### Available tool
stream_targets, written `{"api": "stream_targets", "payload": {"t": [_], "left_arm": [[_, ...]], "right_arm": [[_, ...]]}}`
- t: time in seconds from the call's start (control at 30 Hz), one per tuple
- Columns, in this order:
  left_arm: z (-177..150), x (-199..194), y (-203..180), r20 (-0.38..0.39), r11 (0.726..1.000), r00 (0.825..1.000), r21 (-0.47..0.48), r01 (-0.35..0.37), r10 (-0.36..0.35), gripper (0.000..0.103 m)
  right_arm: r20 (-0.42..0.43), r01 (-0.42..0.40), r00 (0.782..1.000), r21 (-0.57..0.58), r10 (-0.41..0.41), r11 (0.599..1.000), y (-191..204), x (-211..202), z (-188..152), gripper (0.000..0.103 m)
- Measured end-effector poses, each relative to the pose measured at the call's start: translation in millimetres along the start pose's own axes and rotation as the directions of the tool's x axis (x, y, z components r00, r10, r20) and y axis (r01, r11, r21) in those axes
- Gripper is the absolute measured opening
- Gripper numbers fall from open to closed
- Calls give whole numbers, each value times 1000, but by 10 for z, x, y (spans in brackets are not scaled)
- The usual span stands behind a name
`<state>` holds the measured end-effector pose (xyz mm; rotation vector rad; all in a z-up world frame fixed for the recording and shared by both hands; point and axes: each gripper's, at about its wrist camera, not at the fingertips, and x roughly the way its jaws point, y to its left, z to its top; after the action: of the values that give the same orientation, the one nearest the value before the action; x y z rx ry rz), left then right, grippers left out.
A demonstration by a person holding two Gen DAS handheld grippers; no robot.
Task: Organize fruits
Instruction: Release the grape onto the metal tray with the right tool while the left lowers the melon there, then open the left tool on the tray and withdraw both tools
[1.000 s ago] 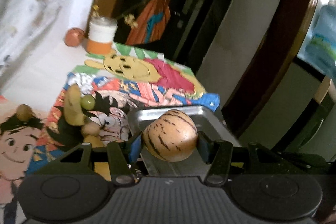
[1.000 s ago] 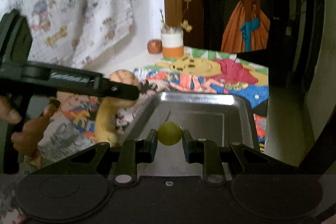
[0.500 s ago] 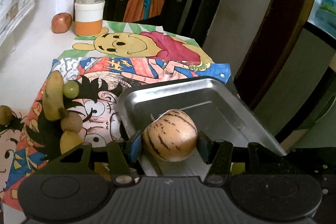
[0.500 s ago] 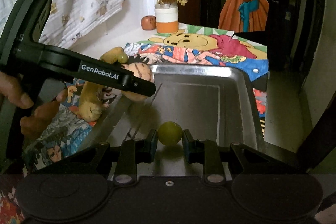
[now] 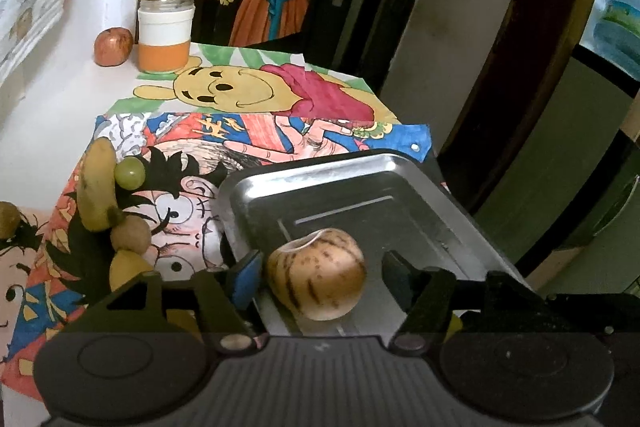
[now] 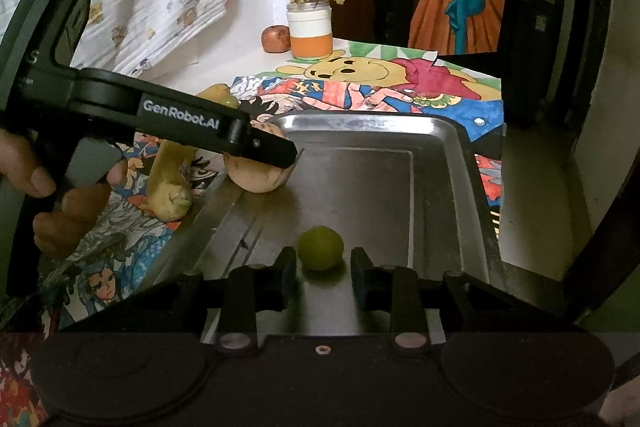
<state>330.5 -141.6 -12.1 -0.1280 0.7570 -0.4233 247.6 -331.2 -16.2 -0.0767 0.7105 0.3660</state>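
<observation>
A steel tray (image 5: 404,171) lies on the cartoon cloth. My left gripper (image 5: 318,277) is open, its fingers apart on either side of a striped tan melon (image 5: 320,277) that rests on the tray floor; the melon also shows in the right wrist view (image 6: 256,179) under the left gripper's finger. My right gripper (image 6: 323,261) is open, with a green grape (image 6: 321,247) lying loose on the tray (image 6: 440,131) between its fingertips. A banana (image 5: 96,187), a second green grape (image 5: 129,173) and a small brown fruit (image 5: 131,233) lie on the cloth left of the tray.
A white and orange jar (image 5: 165,35) with twigs and a red apple (image 5: 113,47) stand at the far edge by the wall. Another small brown fruit (image 5: 8,219) lies at the far left. The table's right edge drops off beside the tray.
Both grippers have opened. The melon and the grape have been let go and now rest on the tray floor.
</observation>
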Motion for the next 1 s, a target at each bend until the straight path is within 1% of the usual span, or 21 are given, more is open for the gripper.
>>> {"api": "stream_targets", "payload": {"t": [0.1,0.17,0.2,0.27,0.3,0.33,0.37,0.47,0.57,0.6,0.67,0.73,0.87,1.0], "left_arm": [[-6,-98,-11,17,1000,1000,-15,4,-4,77],[-13,-208,-32,44,1000,999,-19,-1,2,85],[-17,-268,-44,59,1000,998,-19,-4,5,86],[-34,-405,-79,92,1000,996,-15,-11,12,94],[-44,-472,-98,106,1000,994,-14,-17,18,97],[-60,-550,-115,123,1000,992,-13,-26,27,101],[-78,-618,-130,137,999,990,-11,-32,33,103],[-155,-840,-176,168,999,985,-8,-47,47,103],[-256,-1073,-189,198,998,979,-26,-51,55,103],[-294,-1151,-184,203,998,977,-34,-51,57,103],[-373,-1297,-173,206,997,976,-54,-56,66,103],[-452,-1452,-146,215,996,974,-70,-59,72,103],[-633,-1750,-100,233,993,968,-93,-76,96,103],[-858,-1979,-70,234,987,960,-85,-135,151,103]], "right_arm": [[13,9,1000,8,-9,1000,4,-89,-7,41],[29,17,999,15,-17,1000,8,-166,-12,48],[37,22,999,20,-23,1000,11,-208,-11,51],[54,28,998,31,-30,999,25,-298,-15,61],[63,29,998,35,-31,999,37,-345,-15,64],[72,30,997,37,-33,999,50,-389,-14,68],[82,32,996,39,-35,999,69,-445,-14,73],[113,33,993,40,-38,999,137,-614,-14,81],[132,34,990,40,-39,999,220,-770,-33,88],[137,34,990,39,-39,999,251,-820,-46,90],[149,31,988,42,-37,999,315,-927,-78,98],[163,21,986,50,-29,999,375,-1035,-117,102],[168,-1,986,80,-13,997,502,-1221,-208,102],[159,7,987,108,-24,994,638,-1353,-328,102]]}}
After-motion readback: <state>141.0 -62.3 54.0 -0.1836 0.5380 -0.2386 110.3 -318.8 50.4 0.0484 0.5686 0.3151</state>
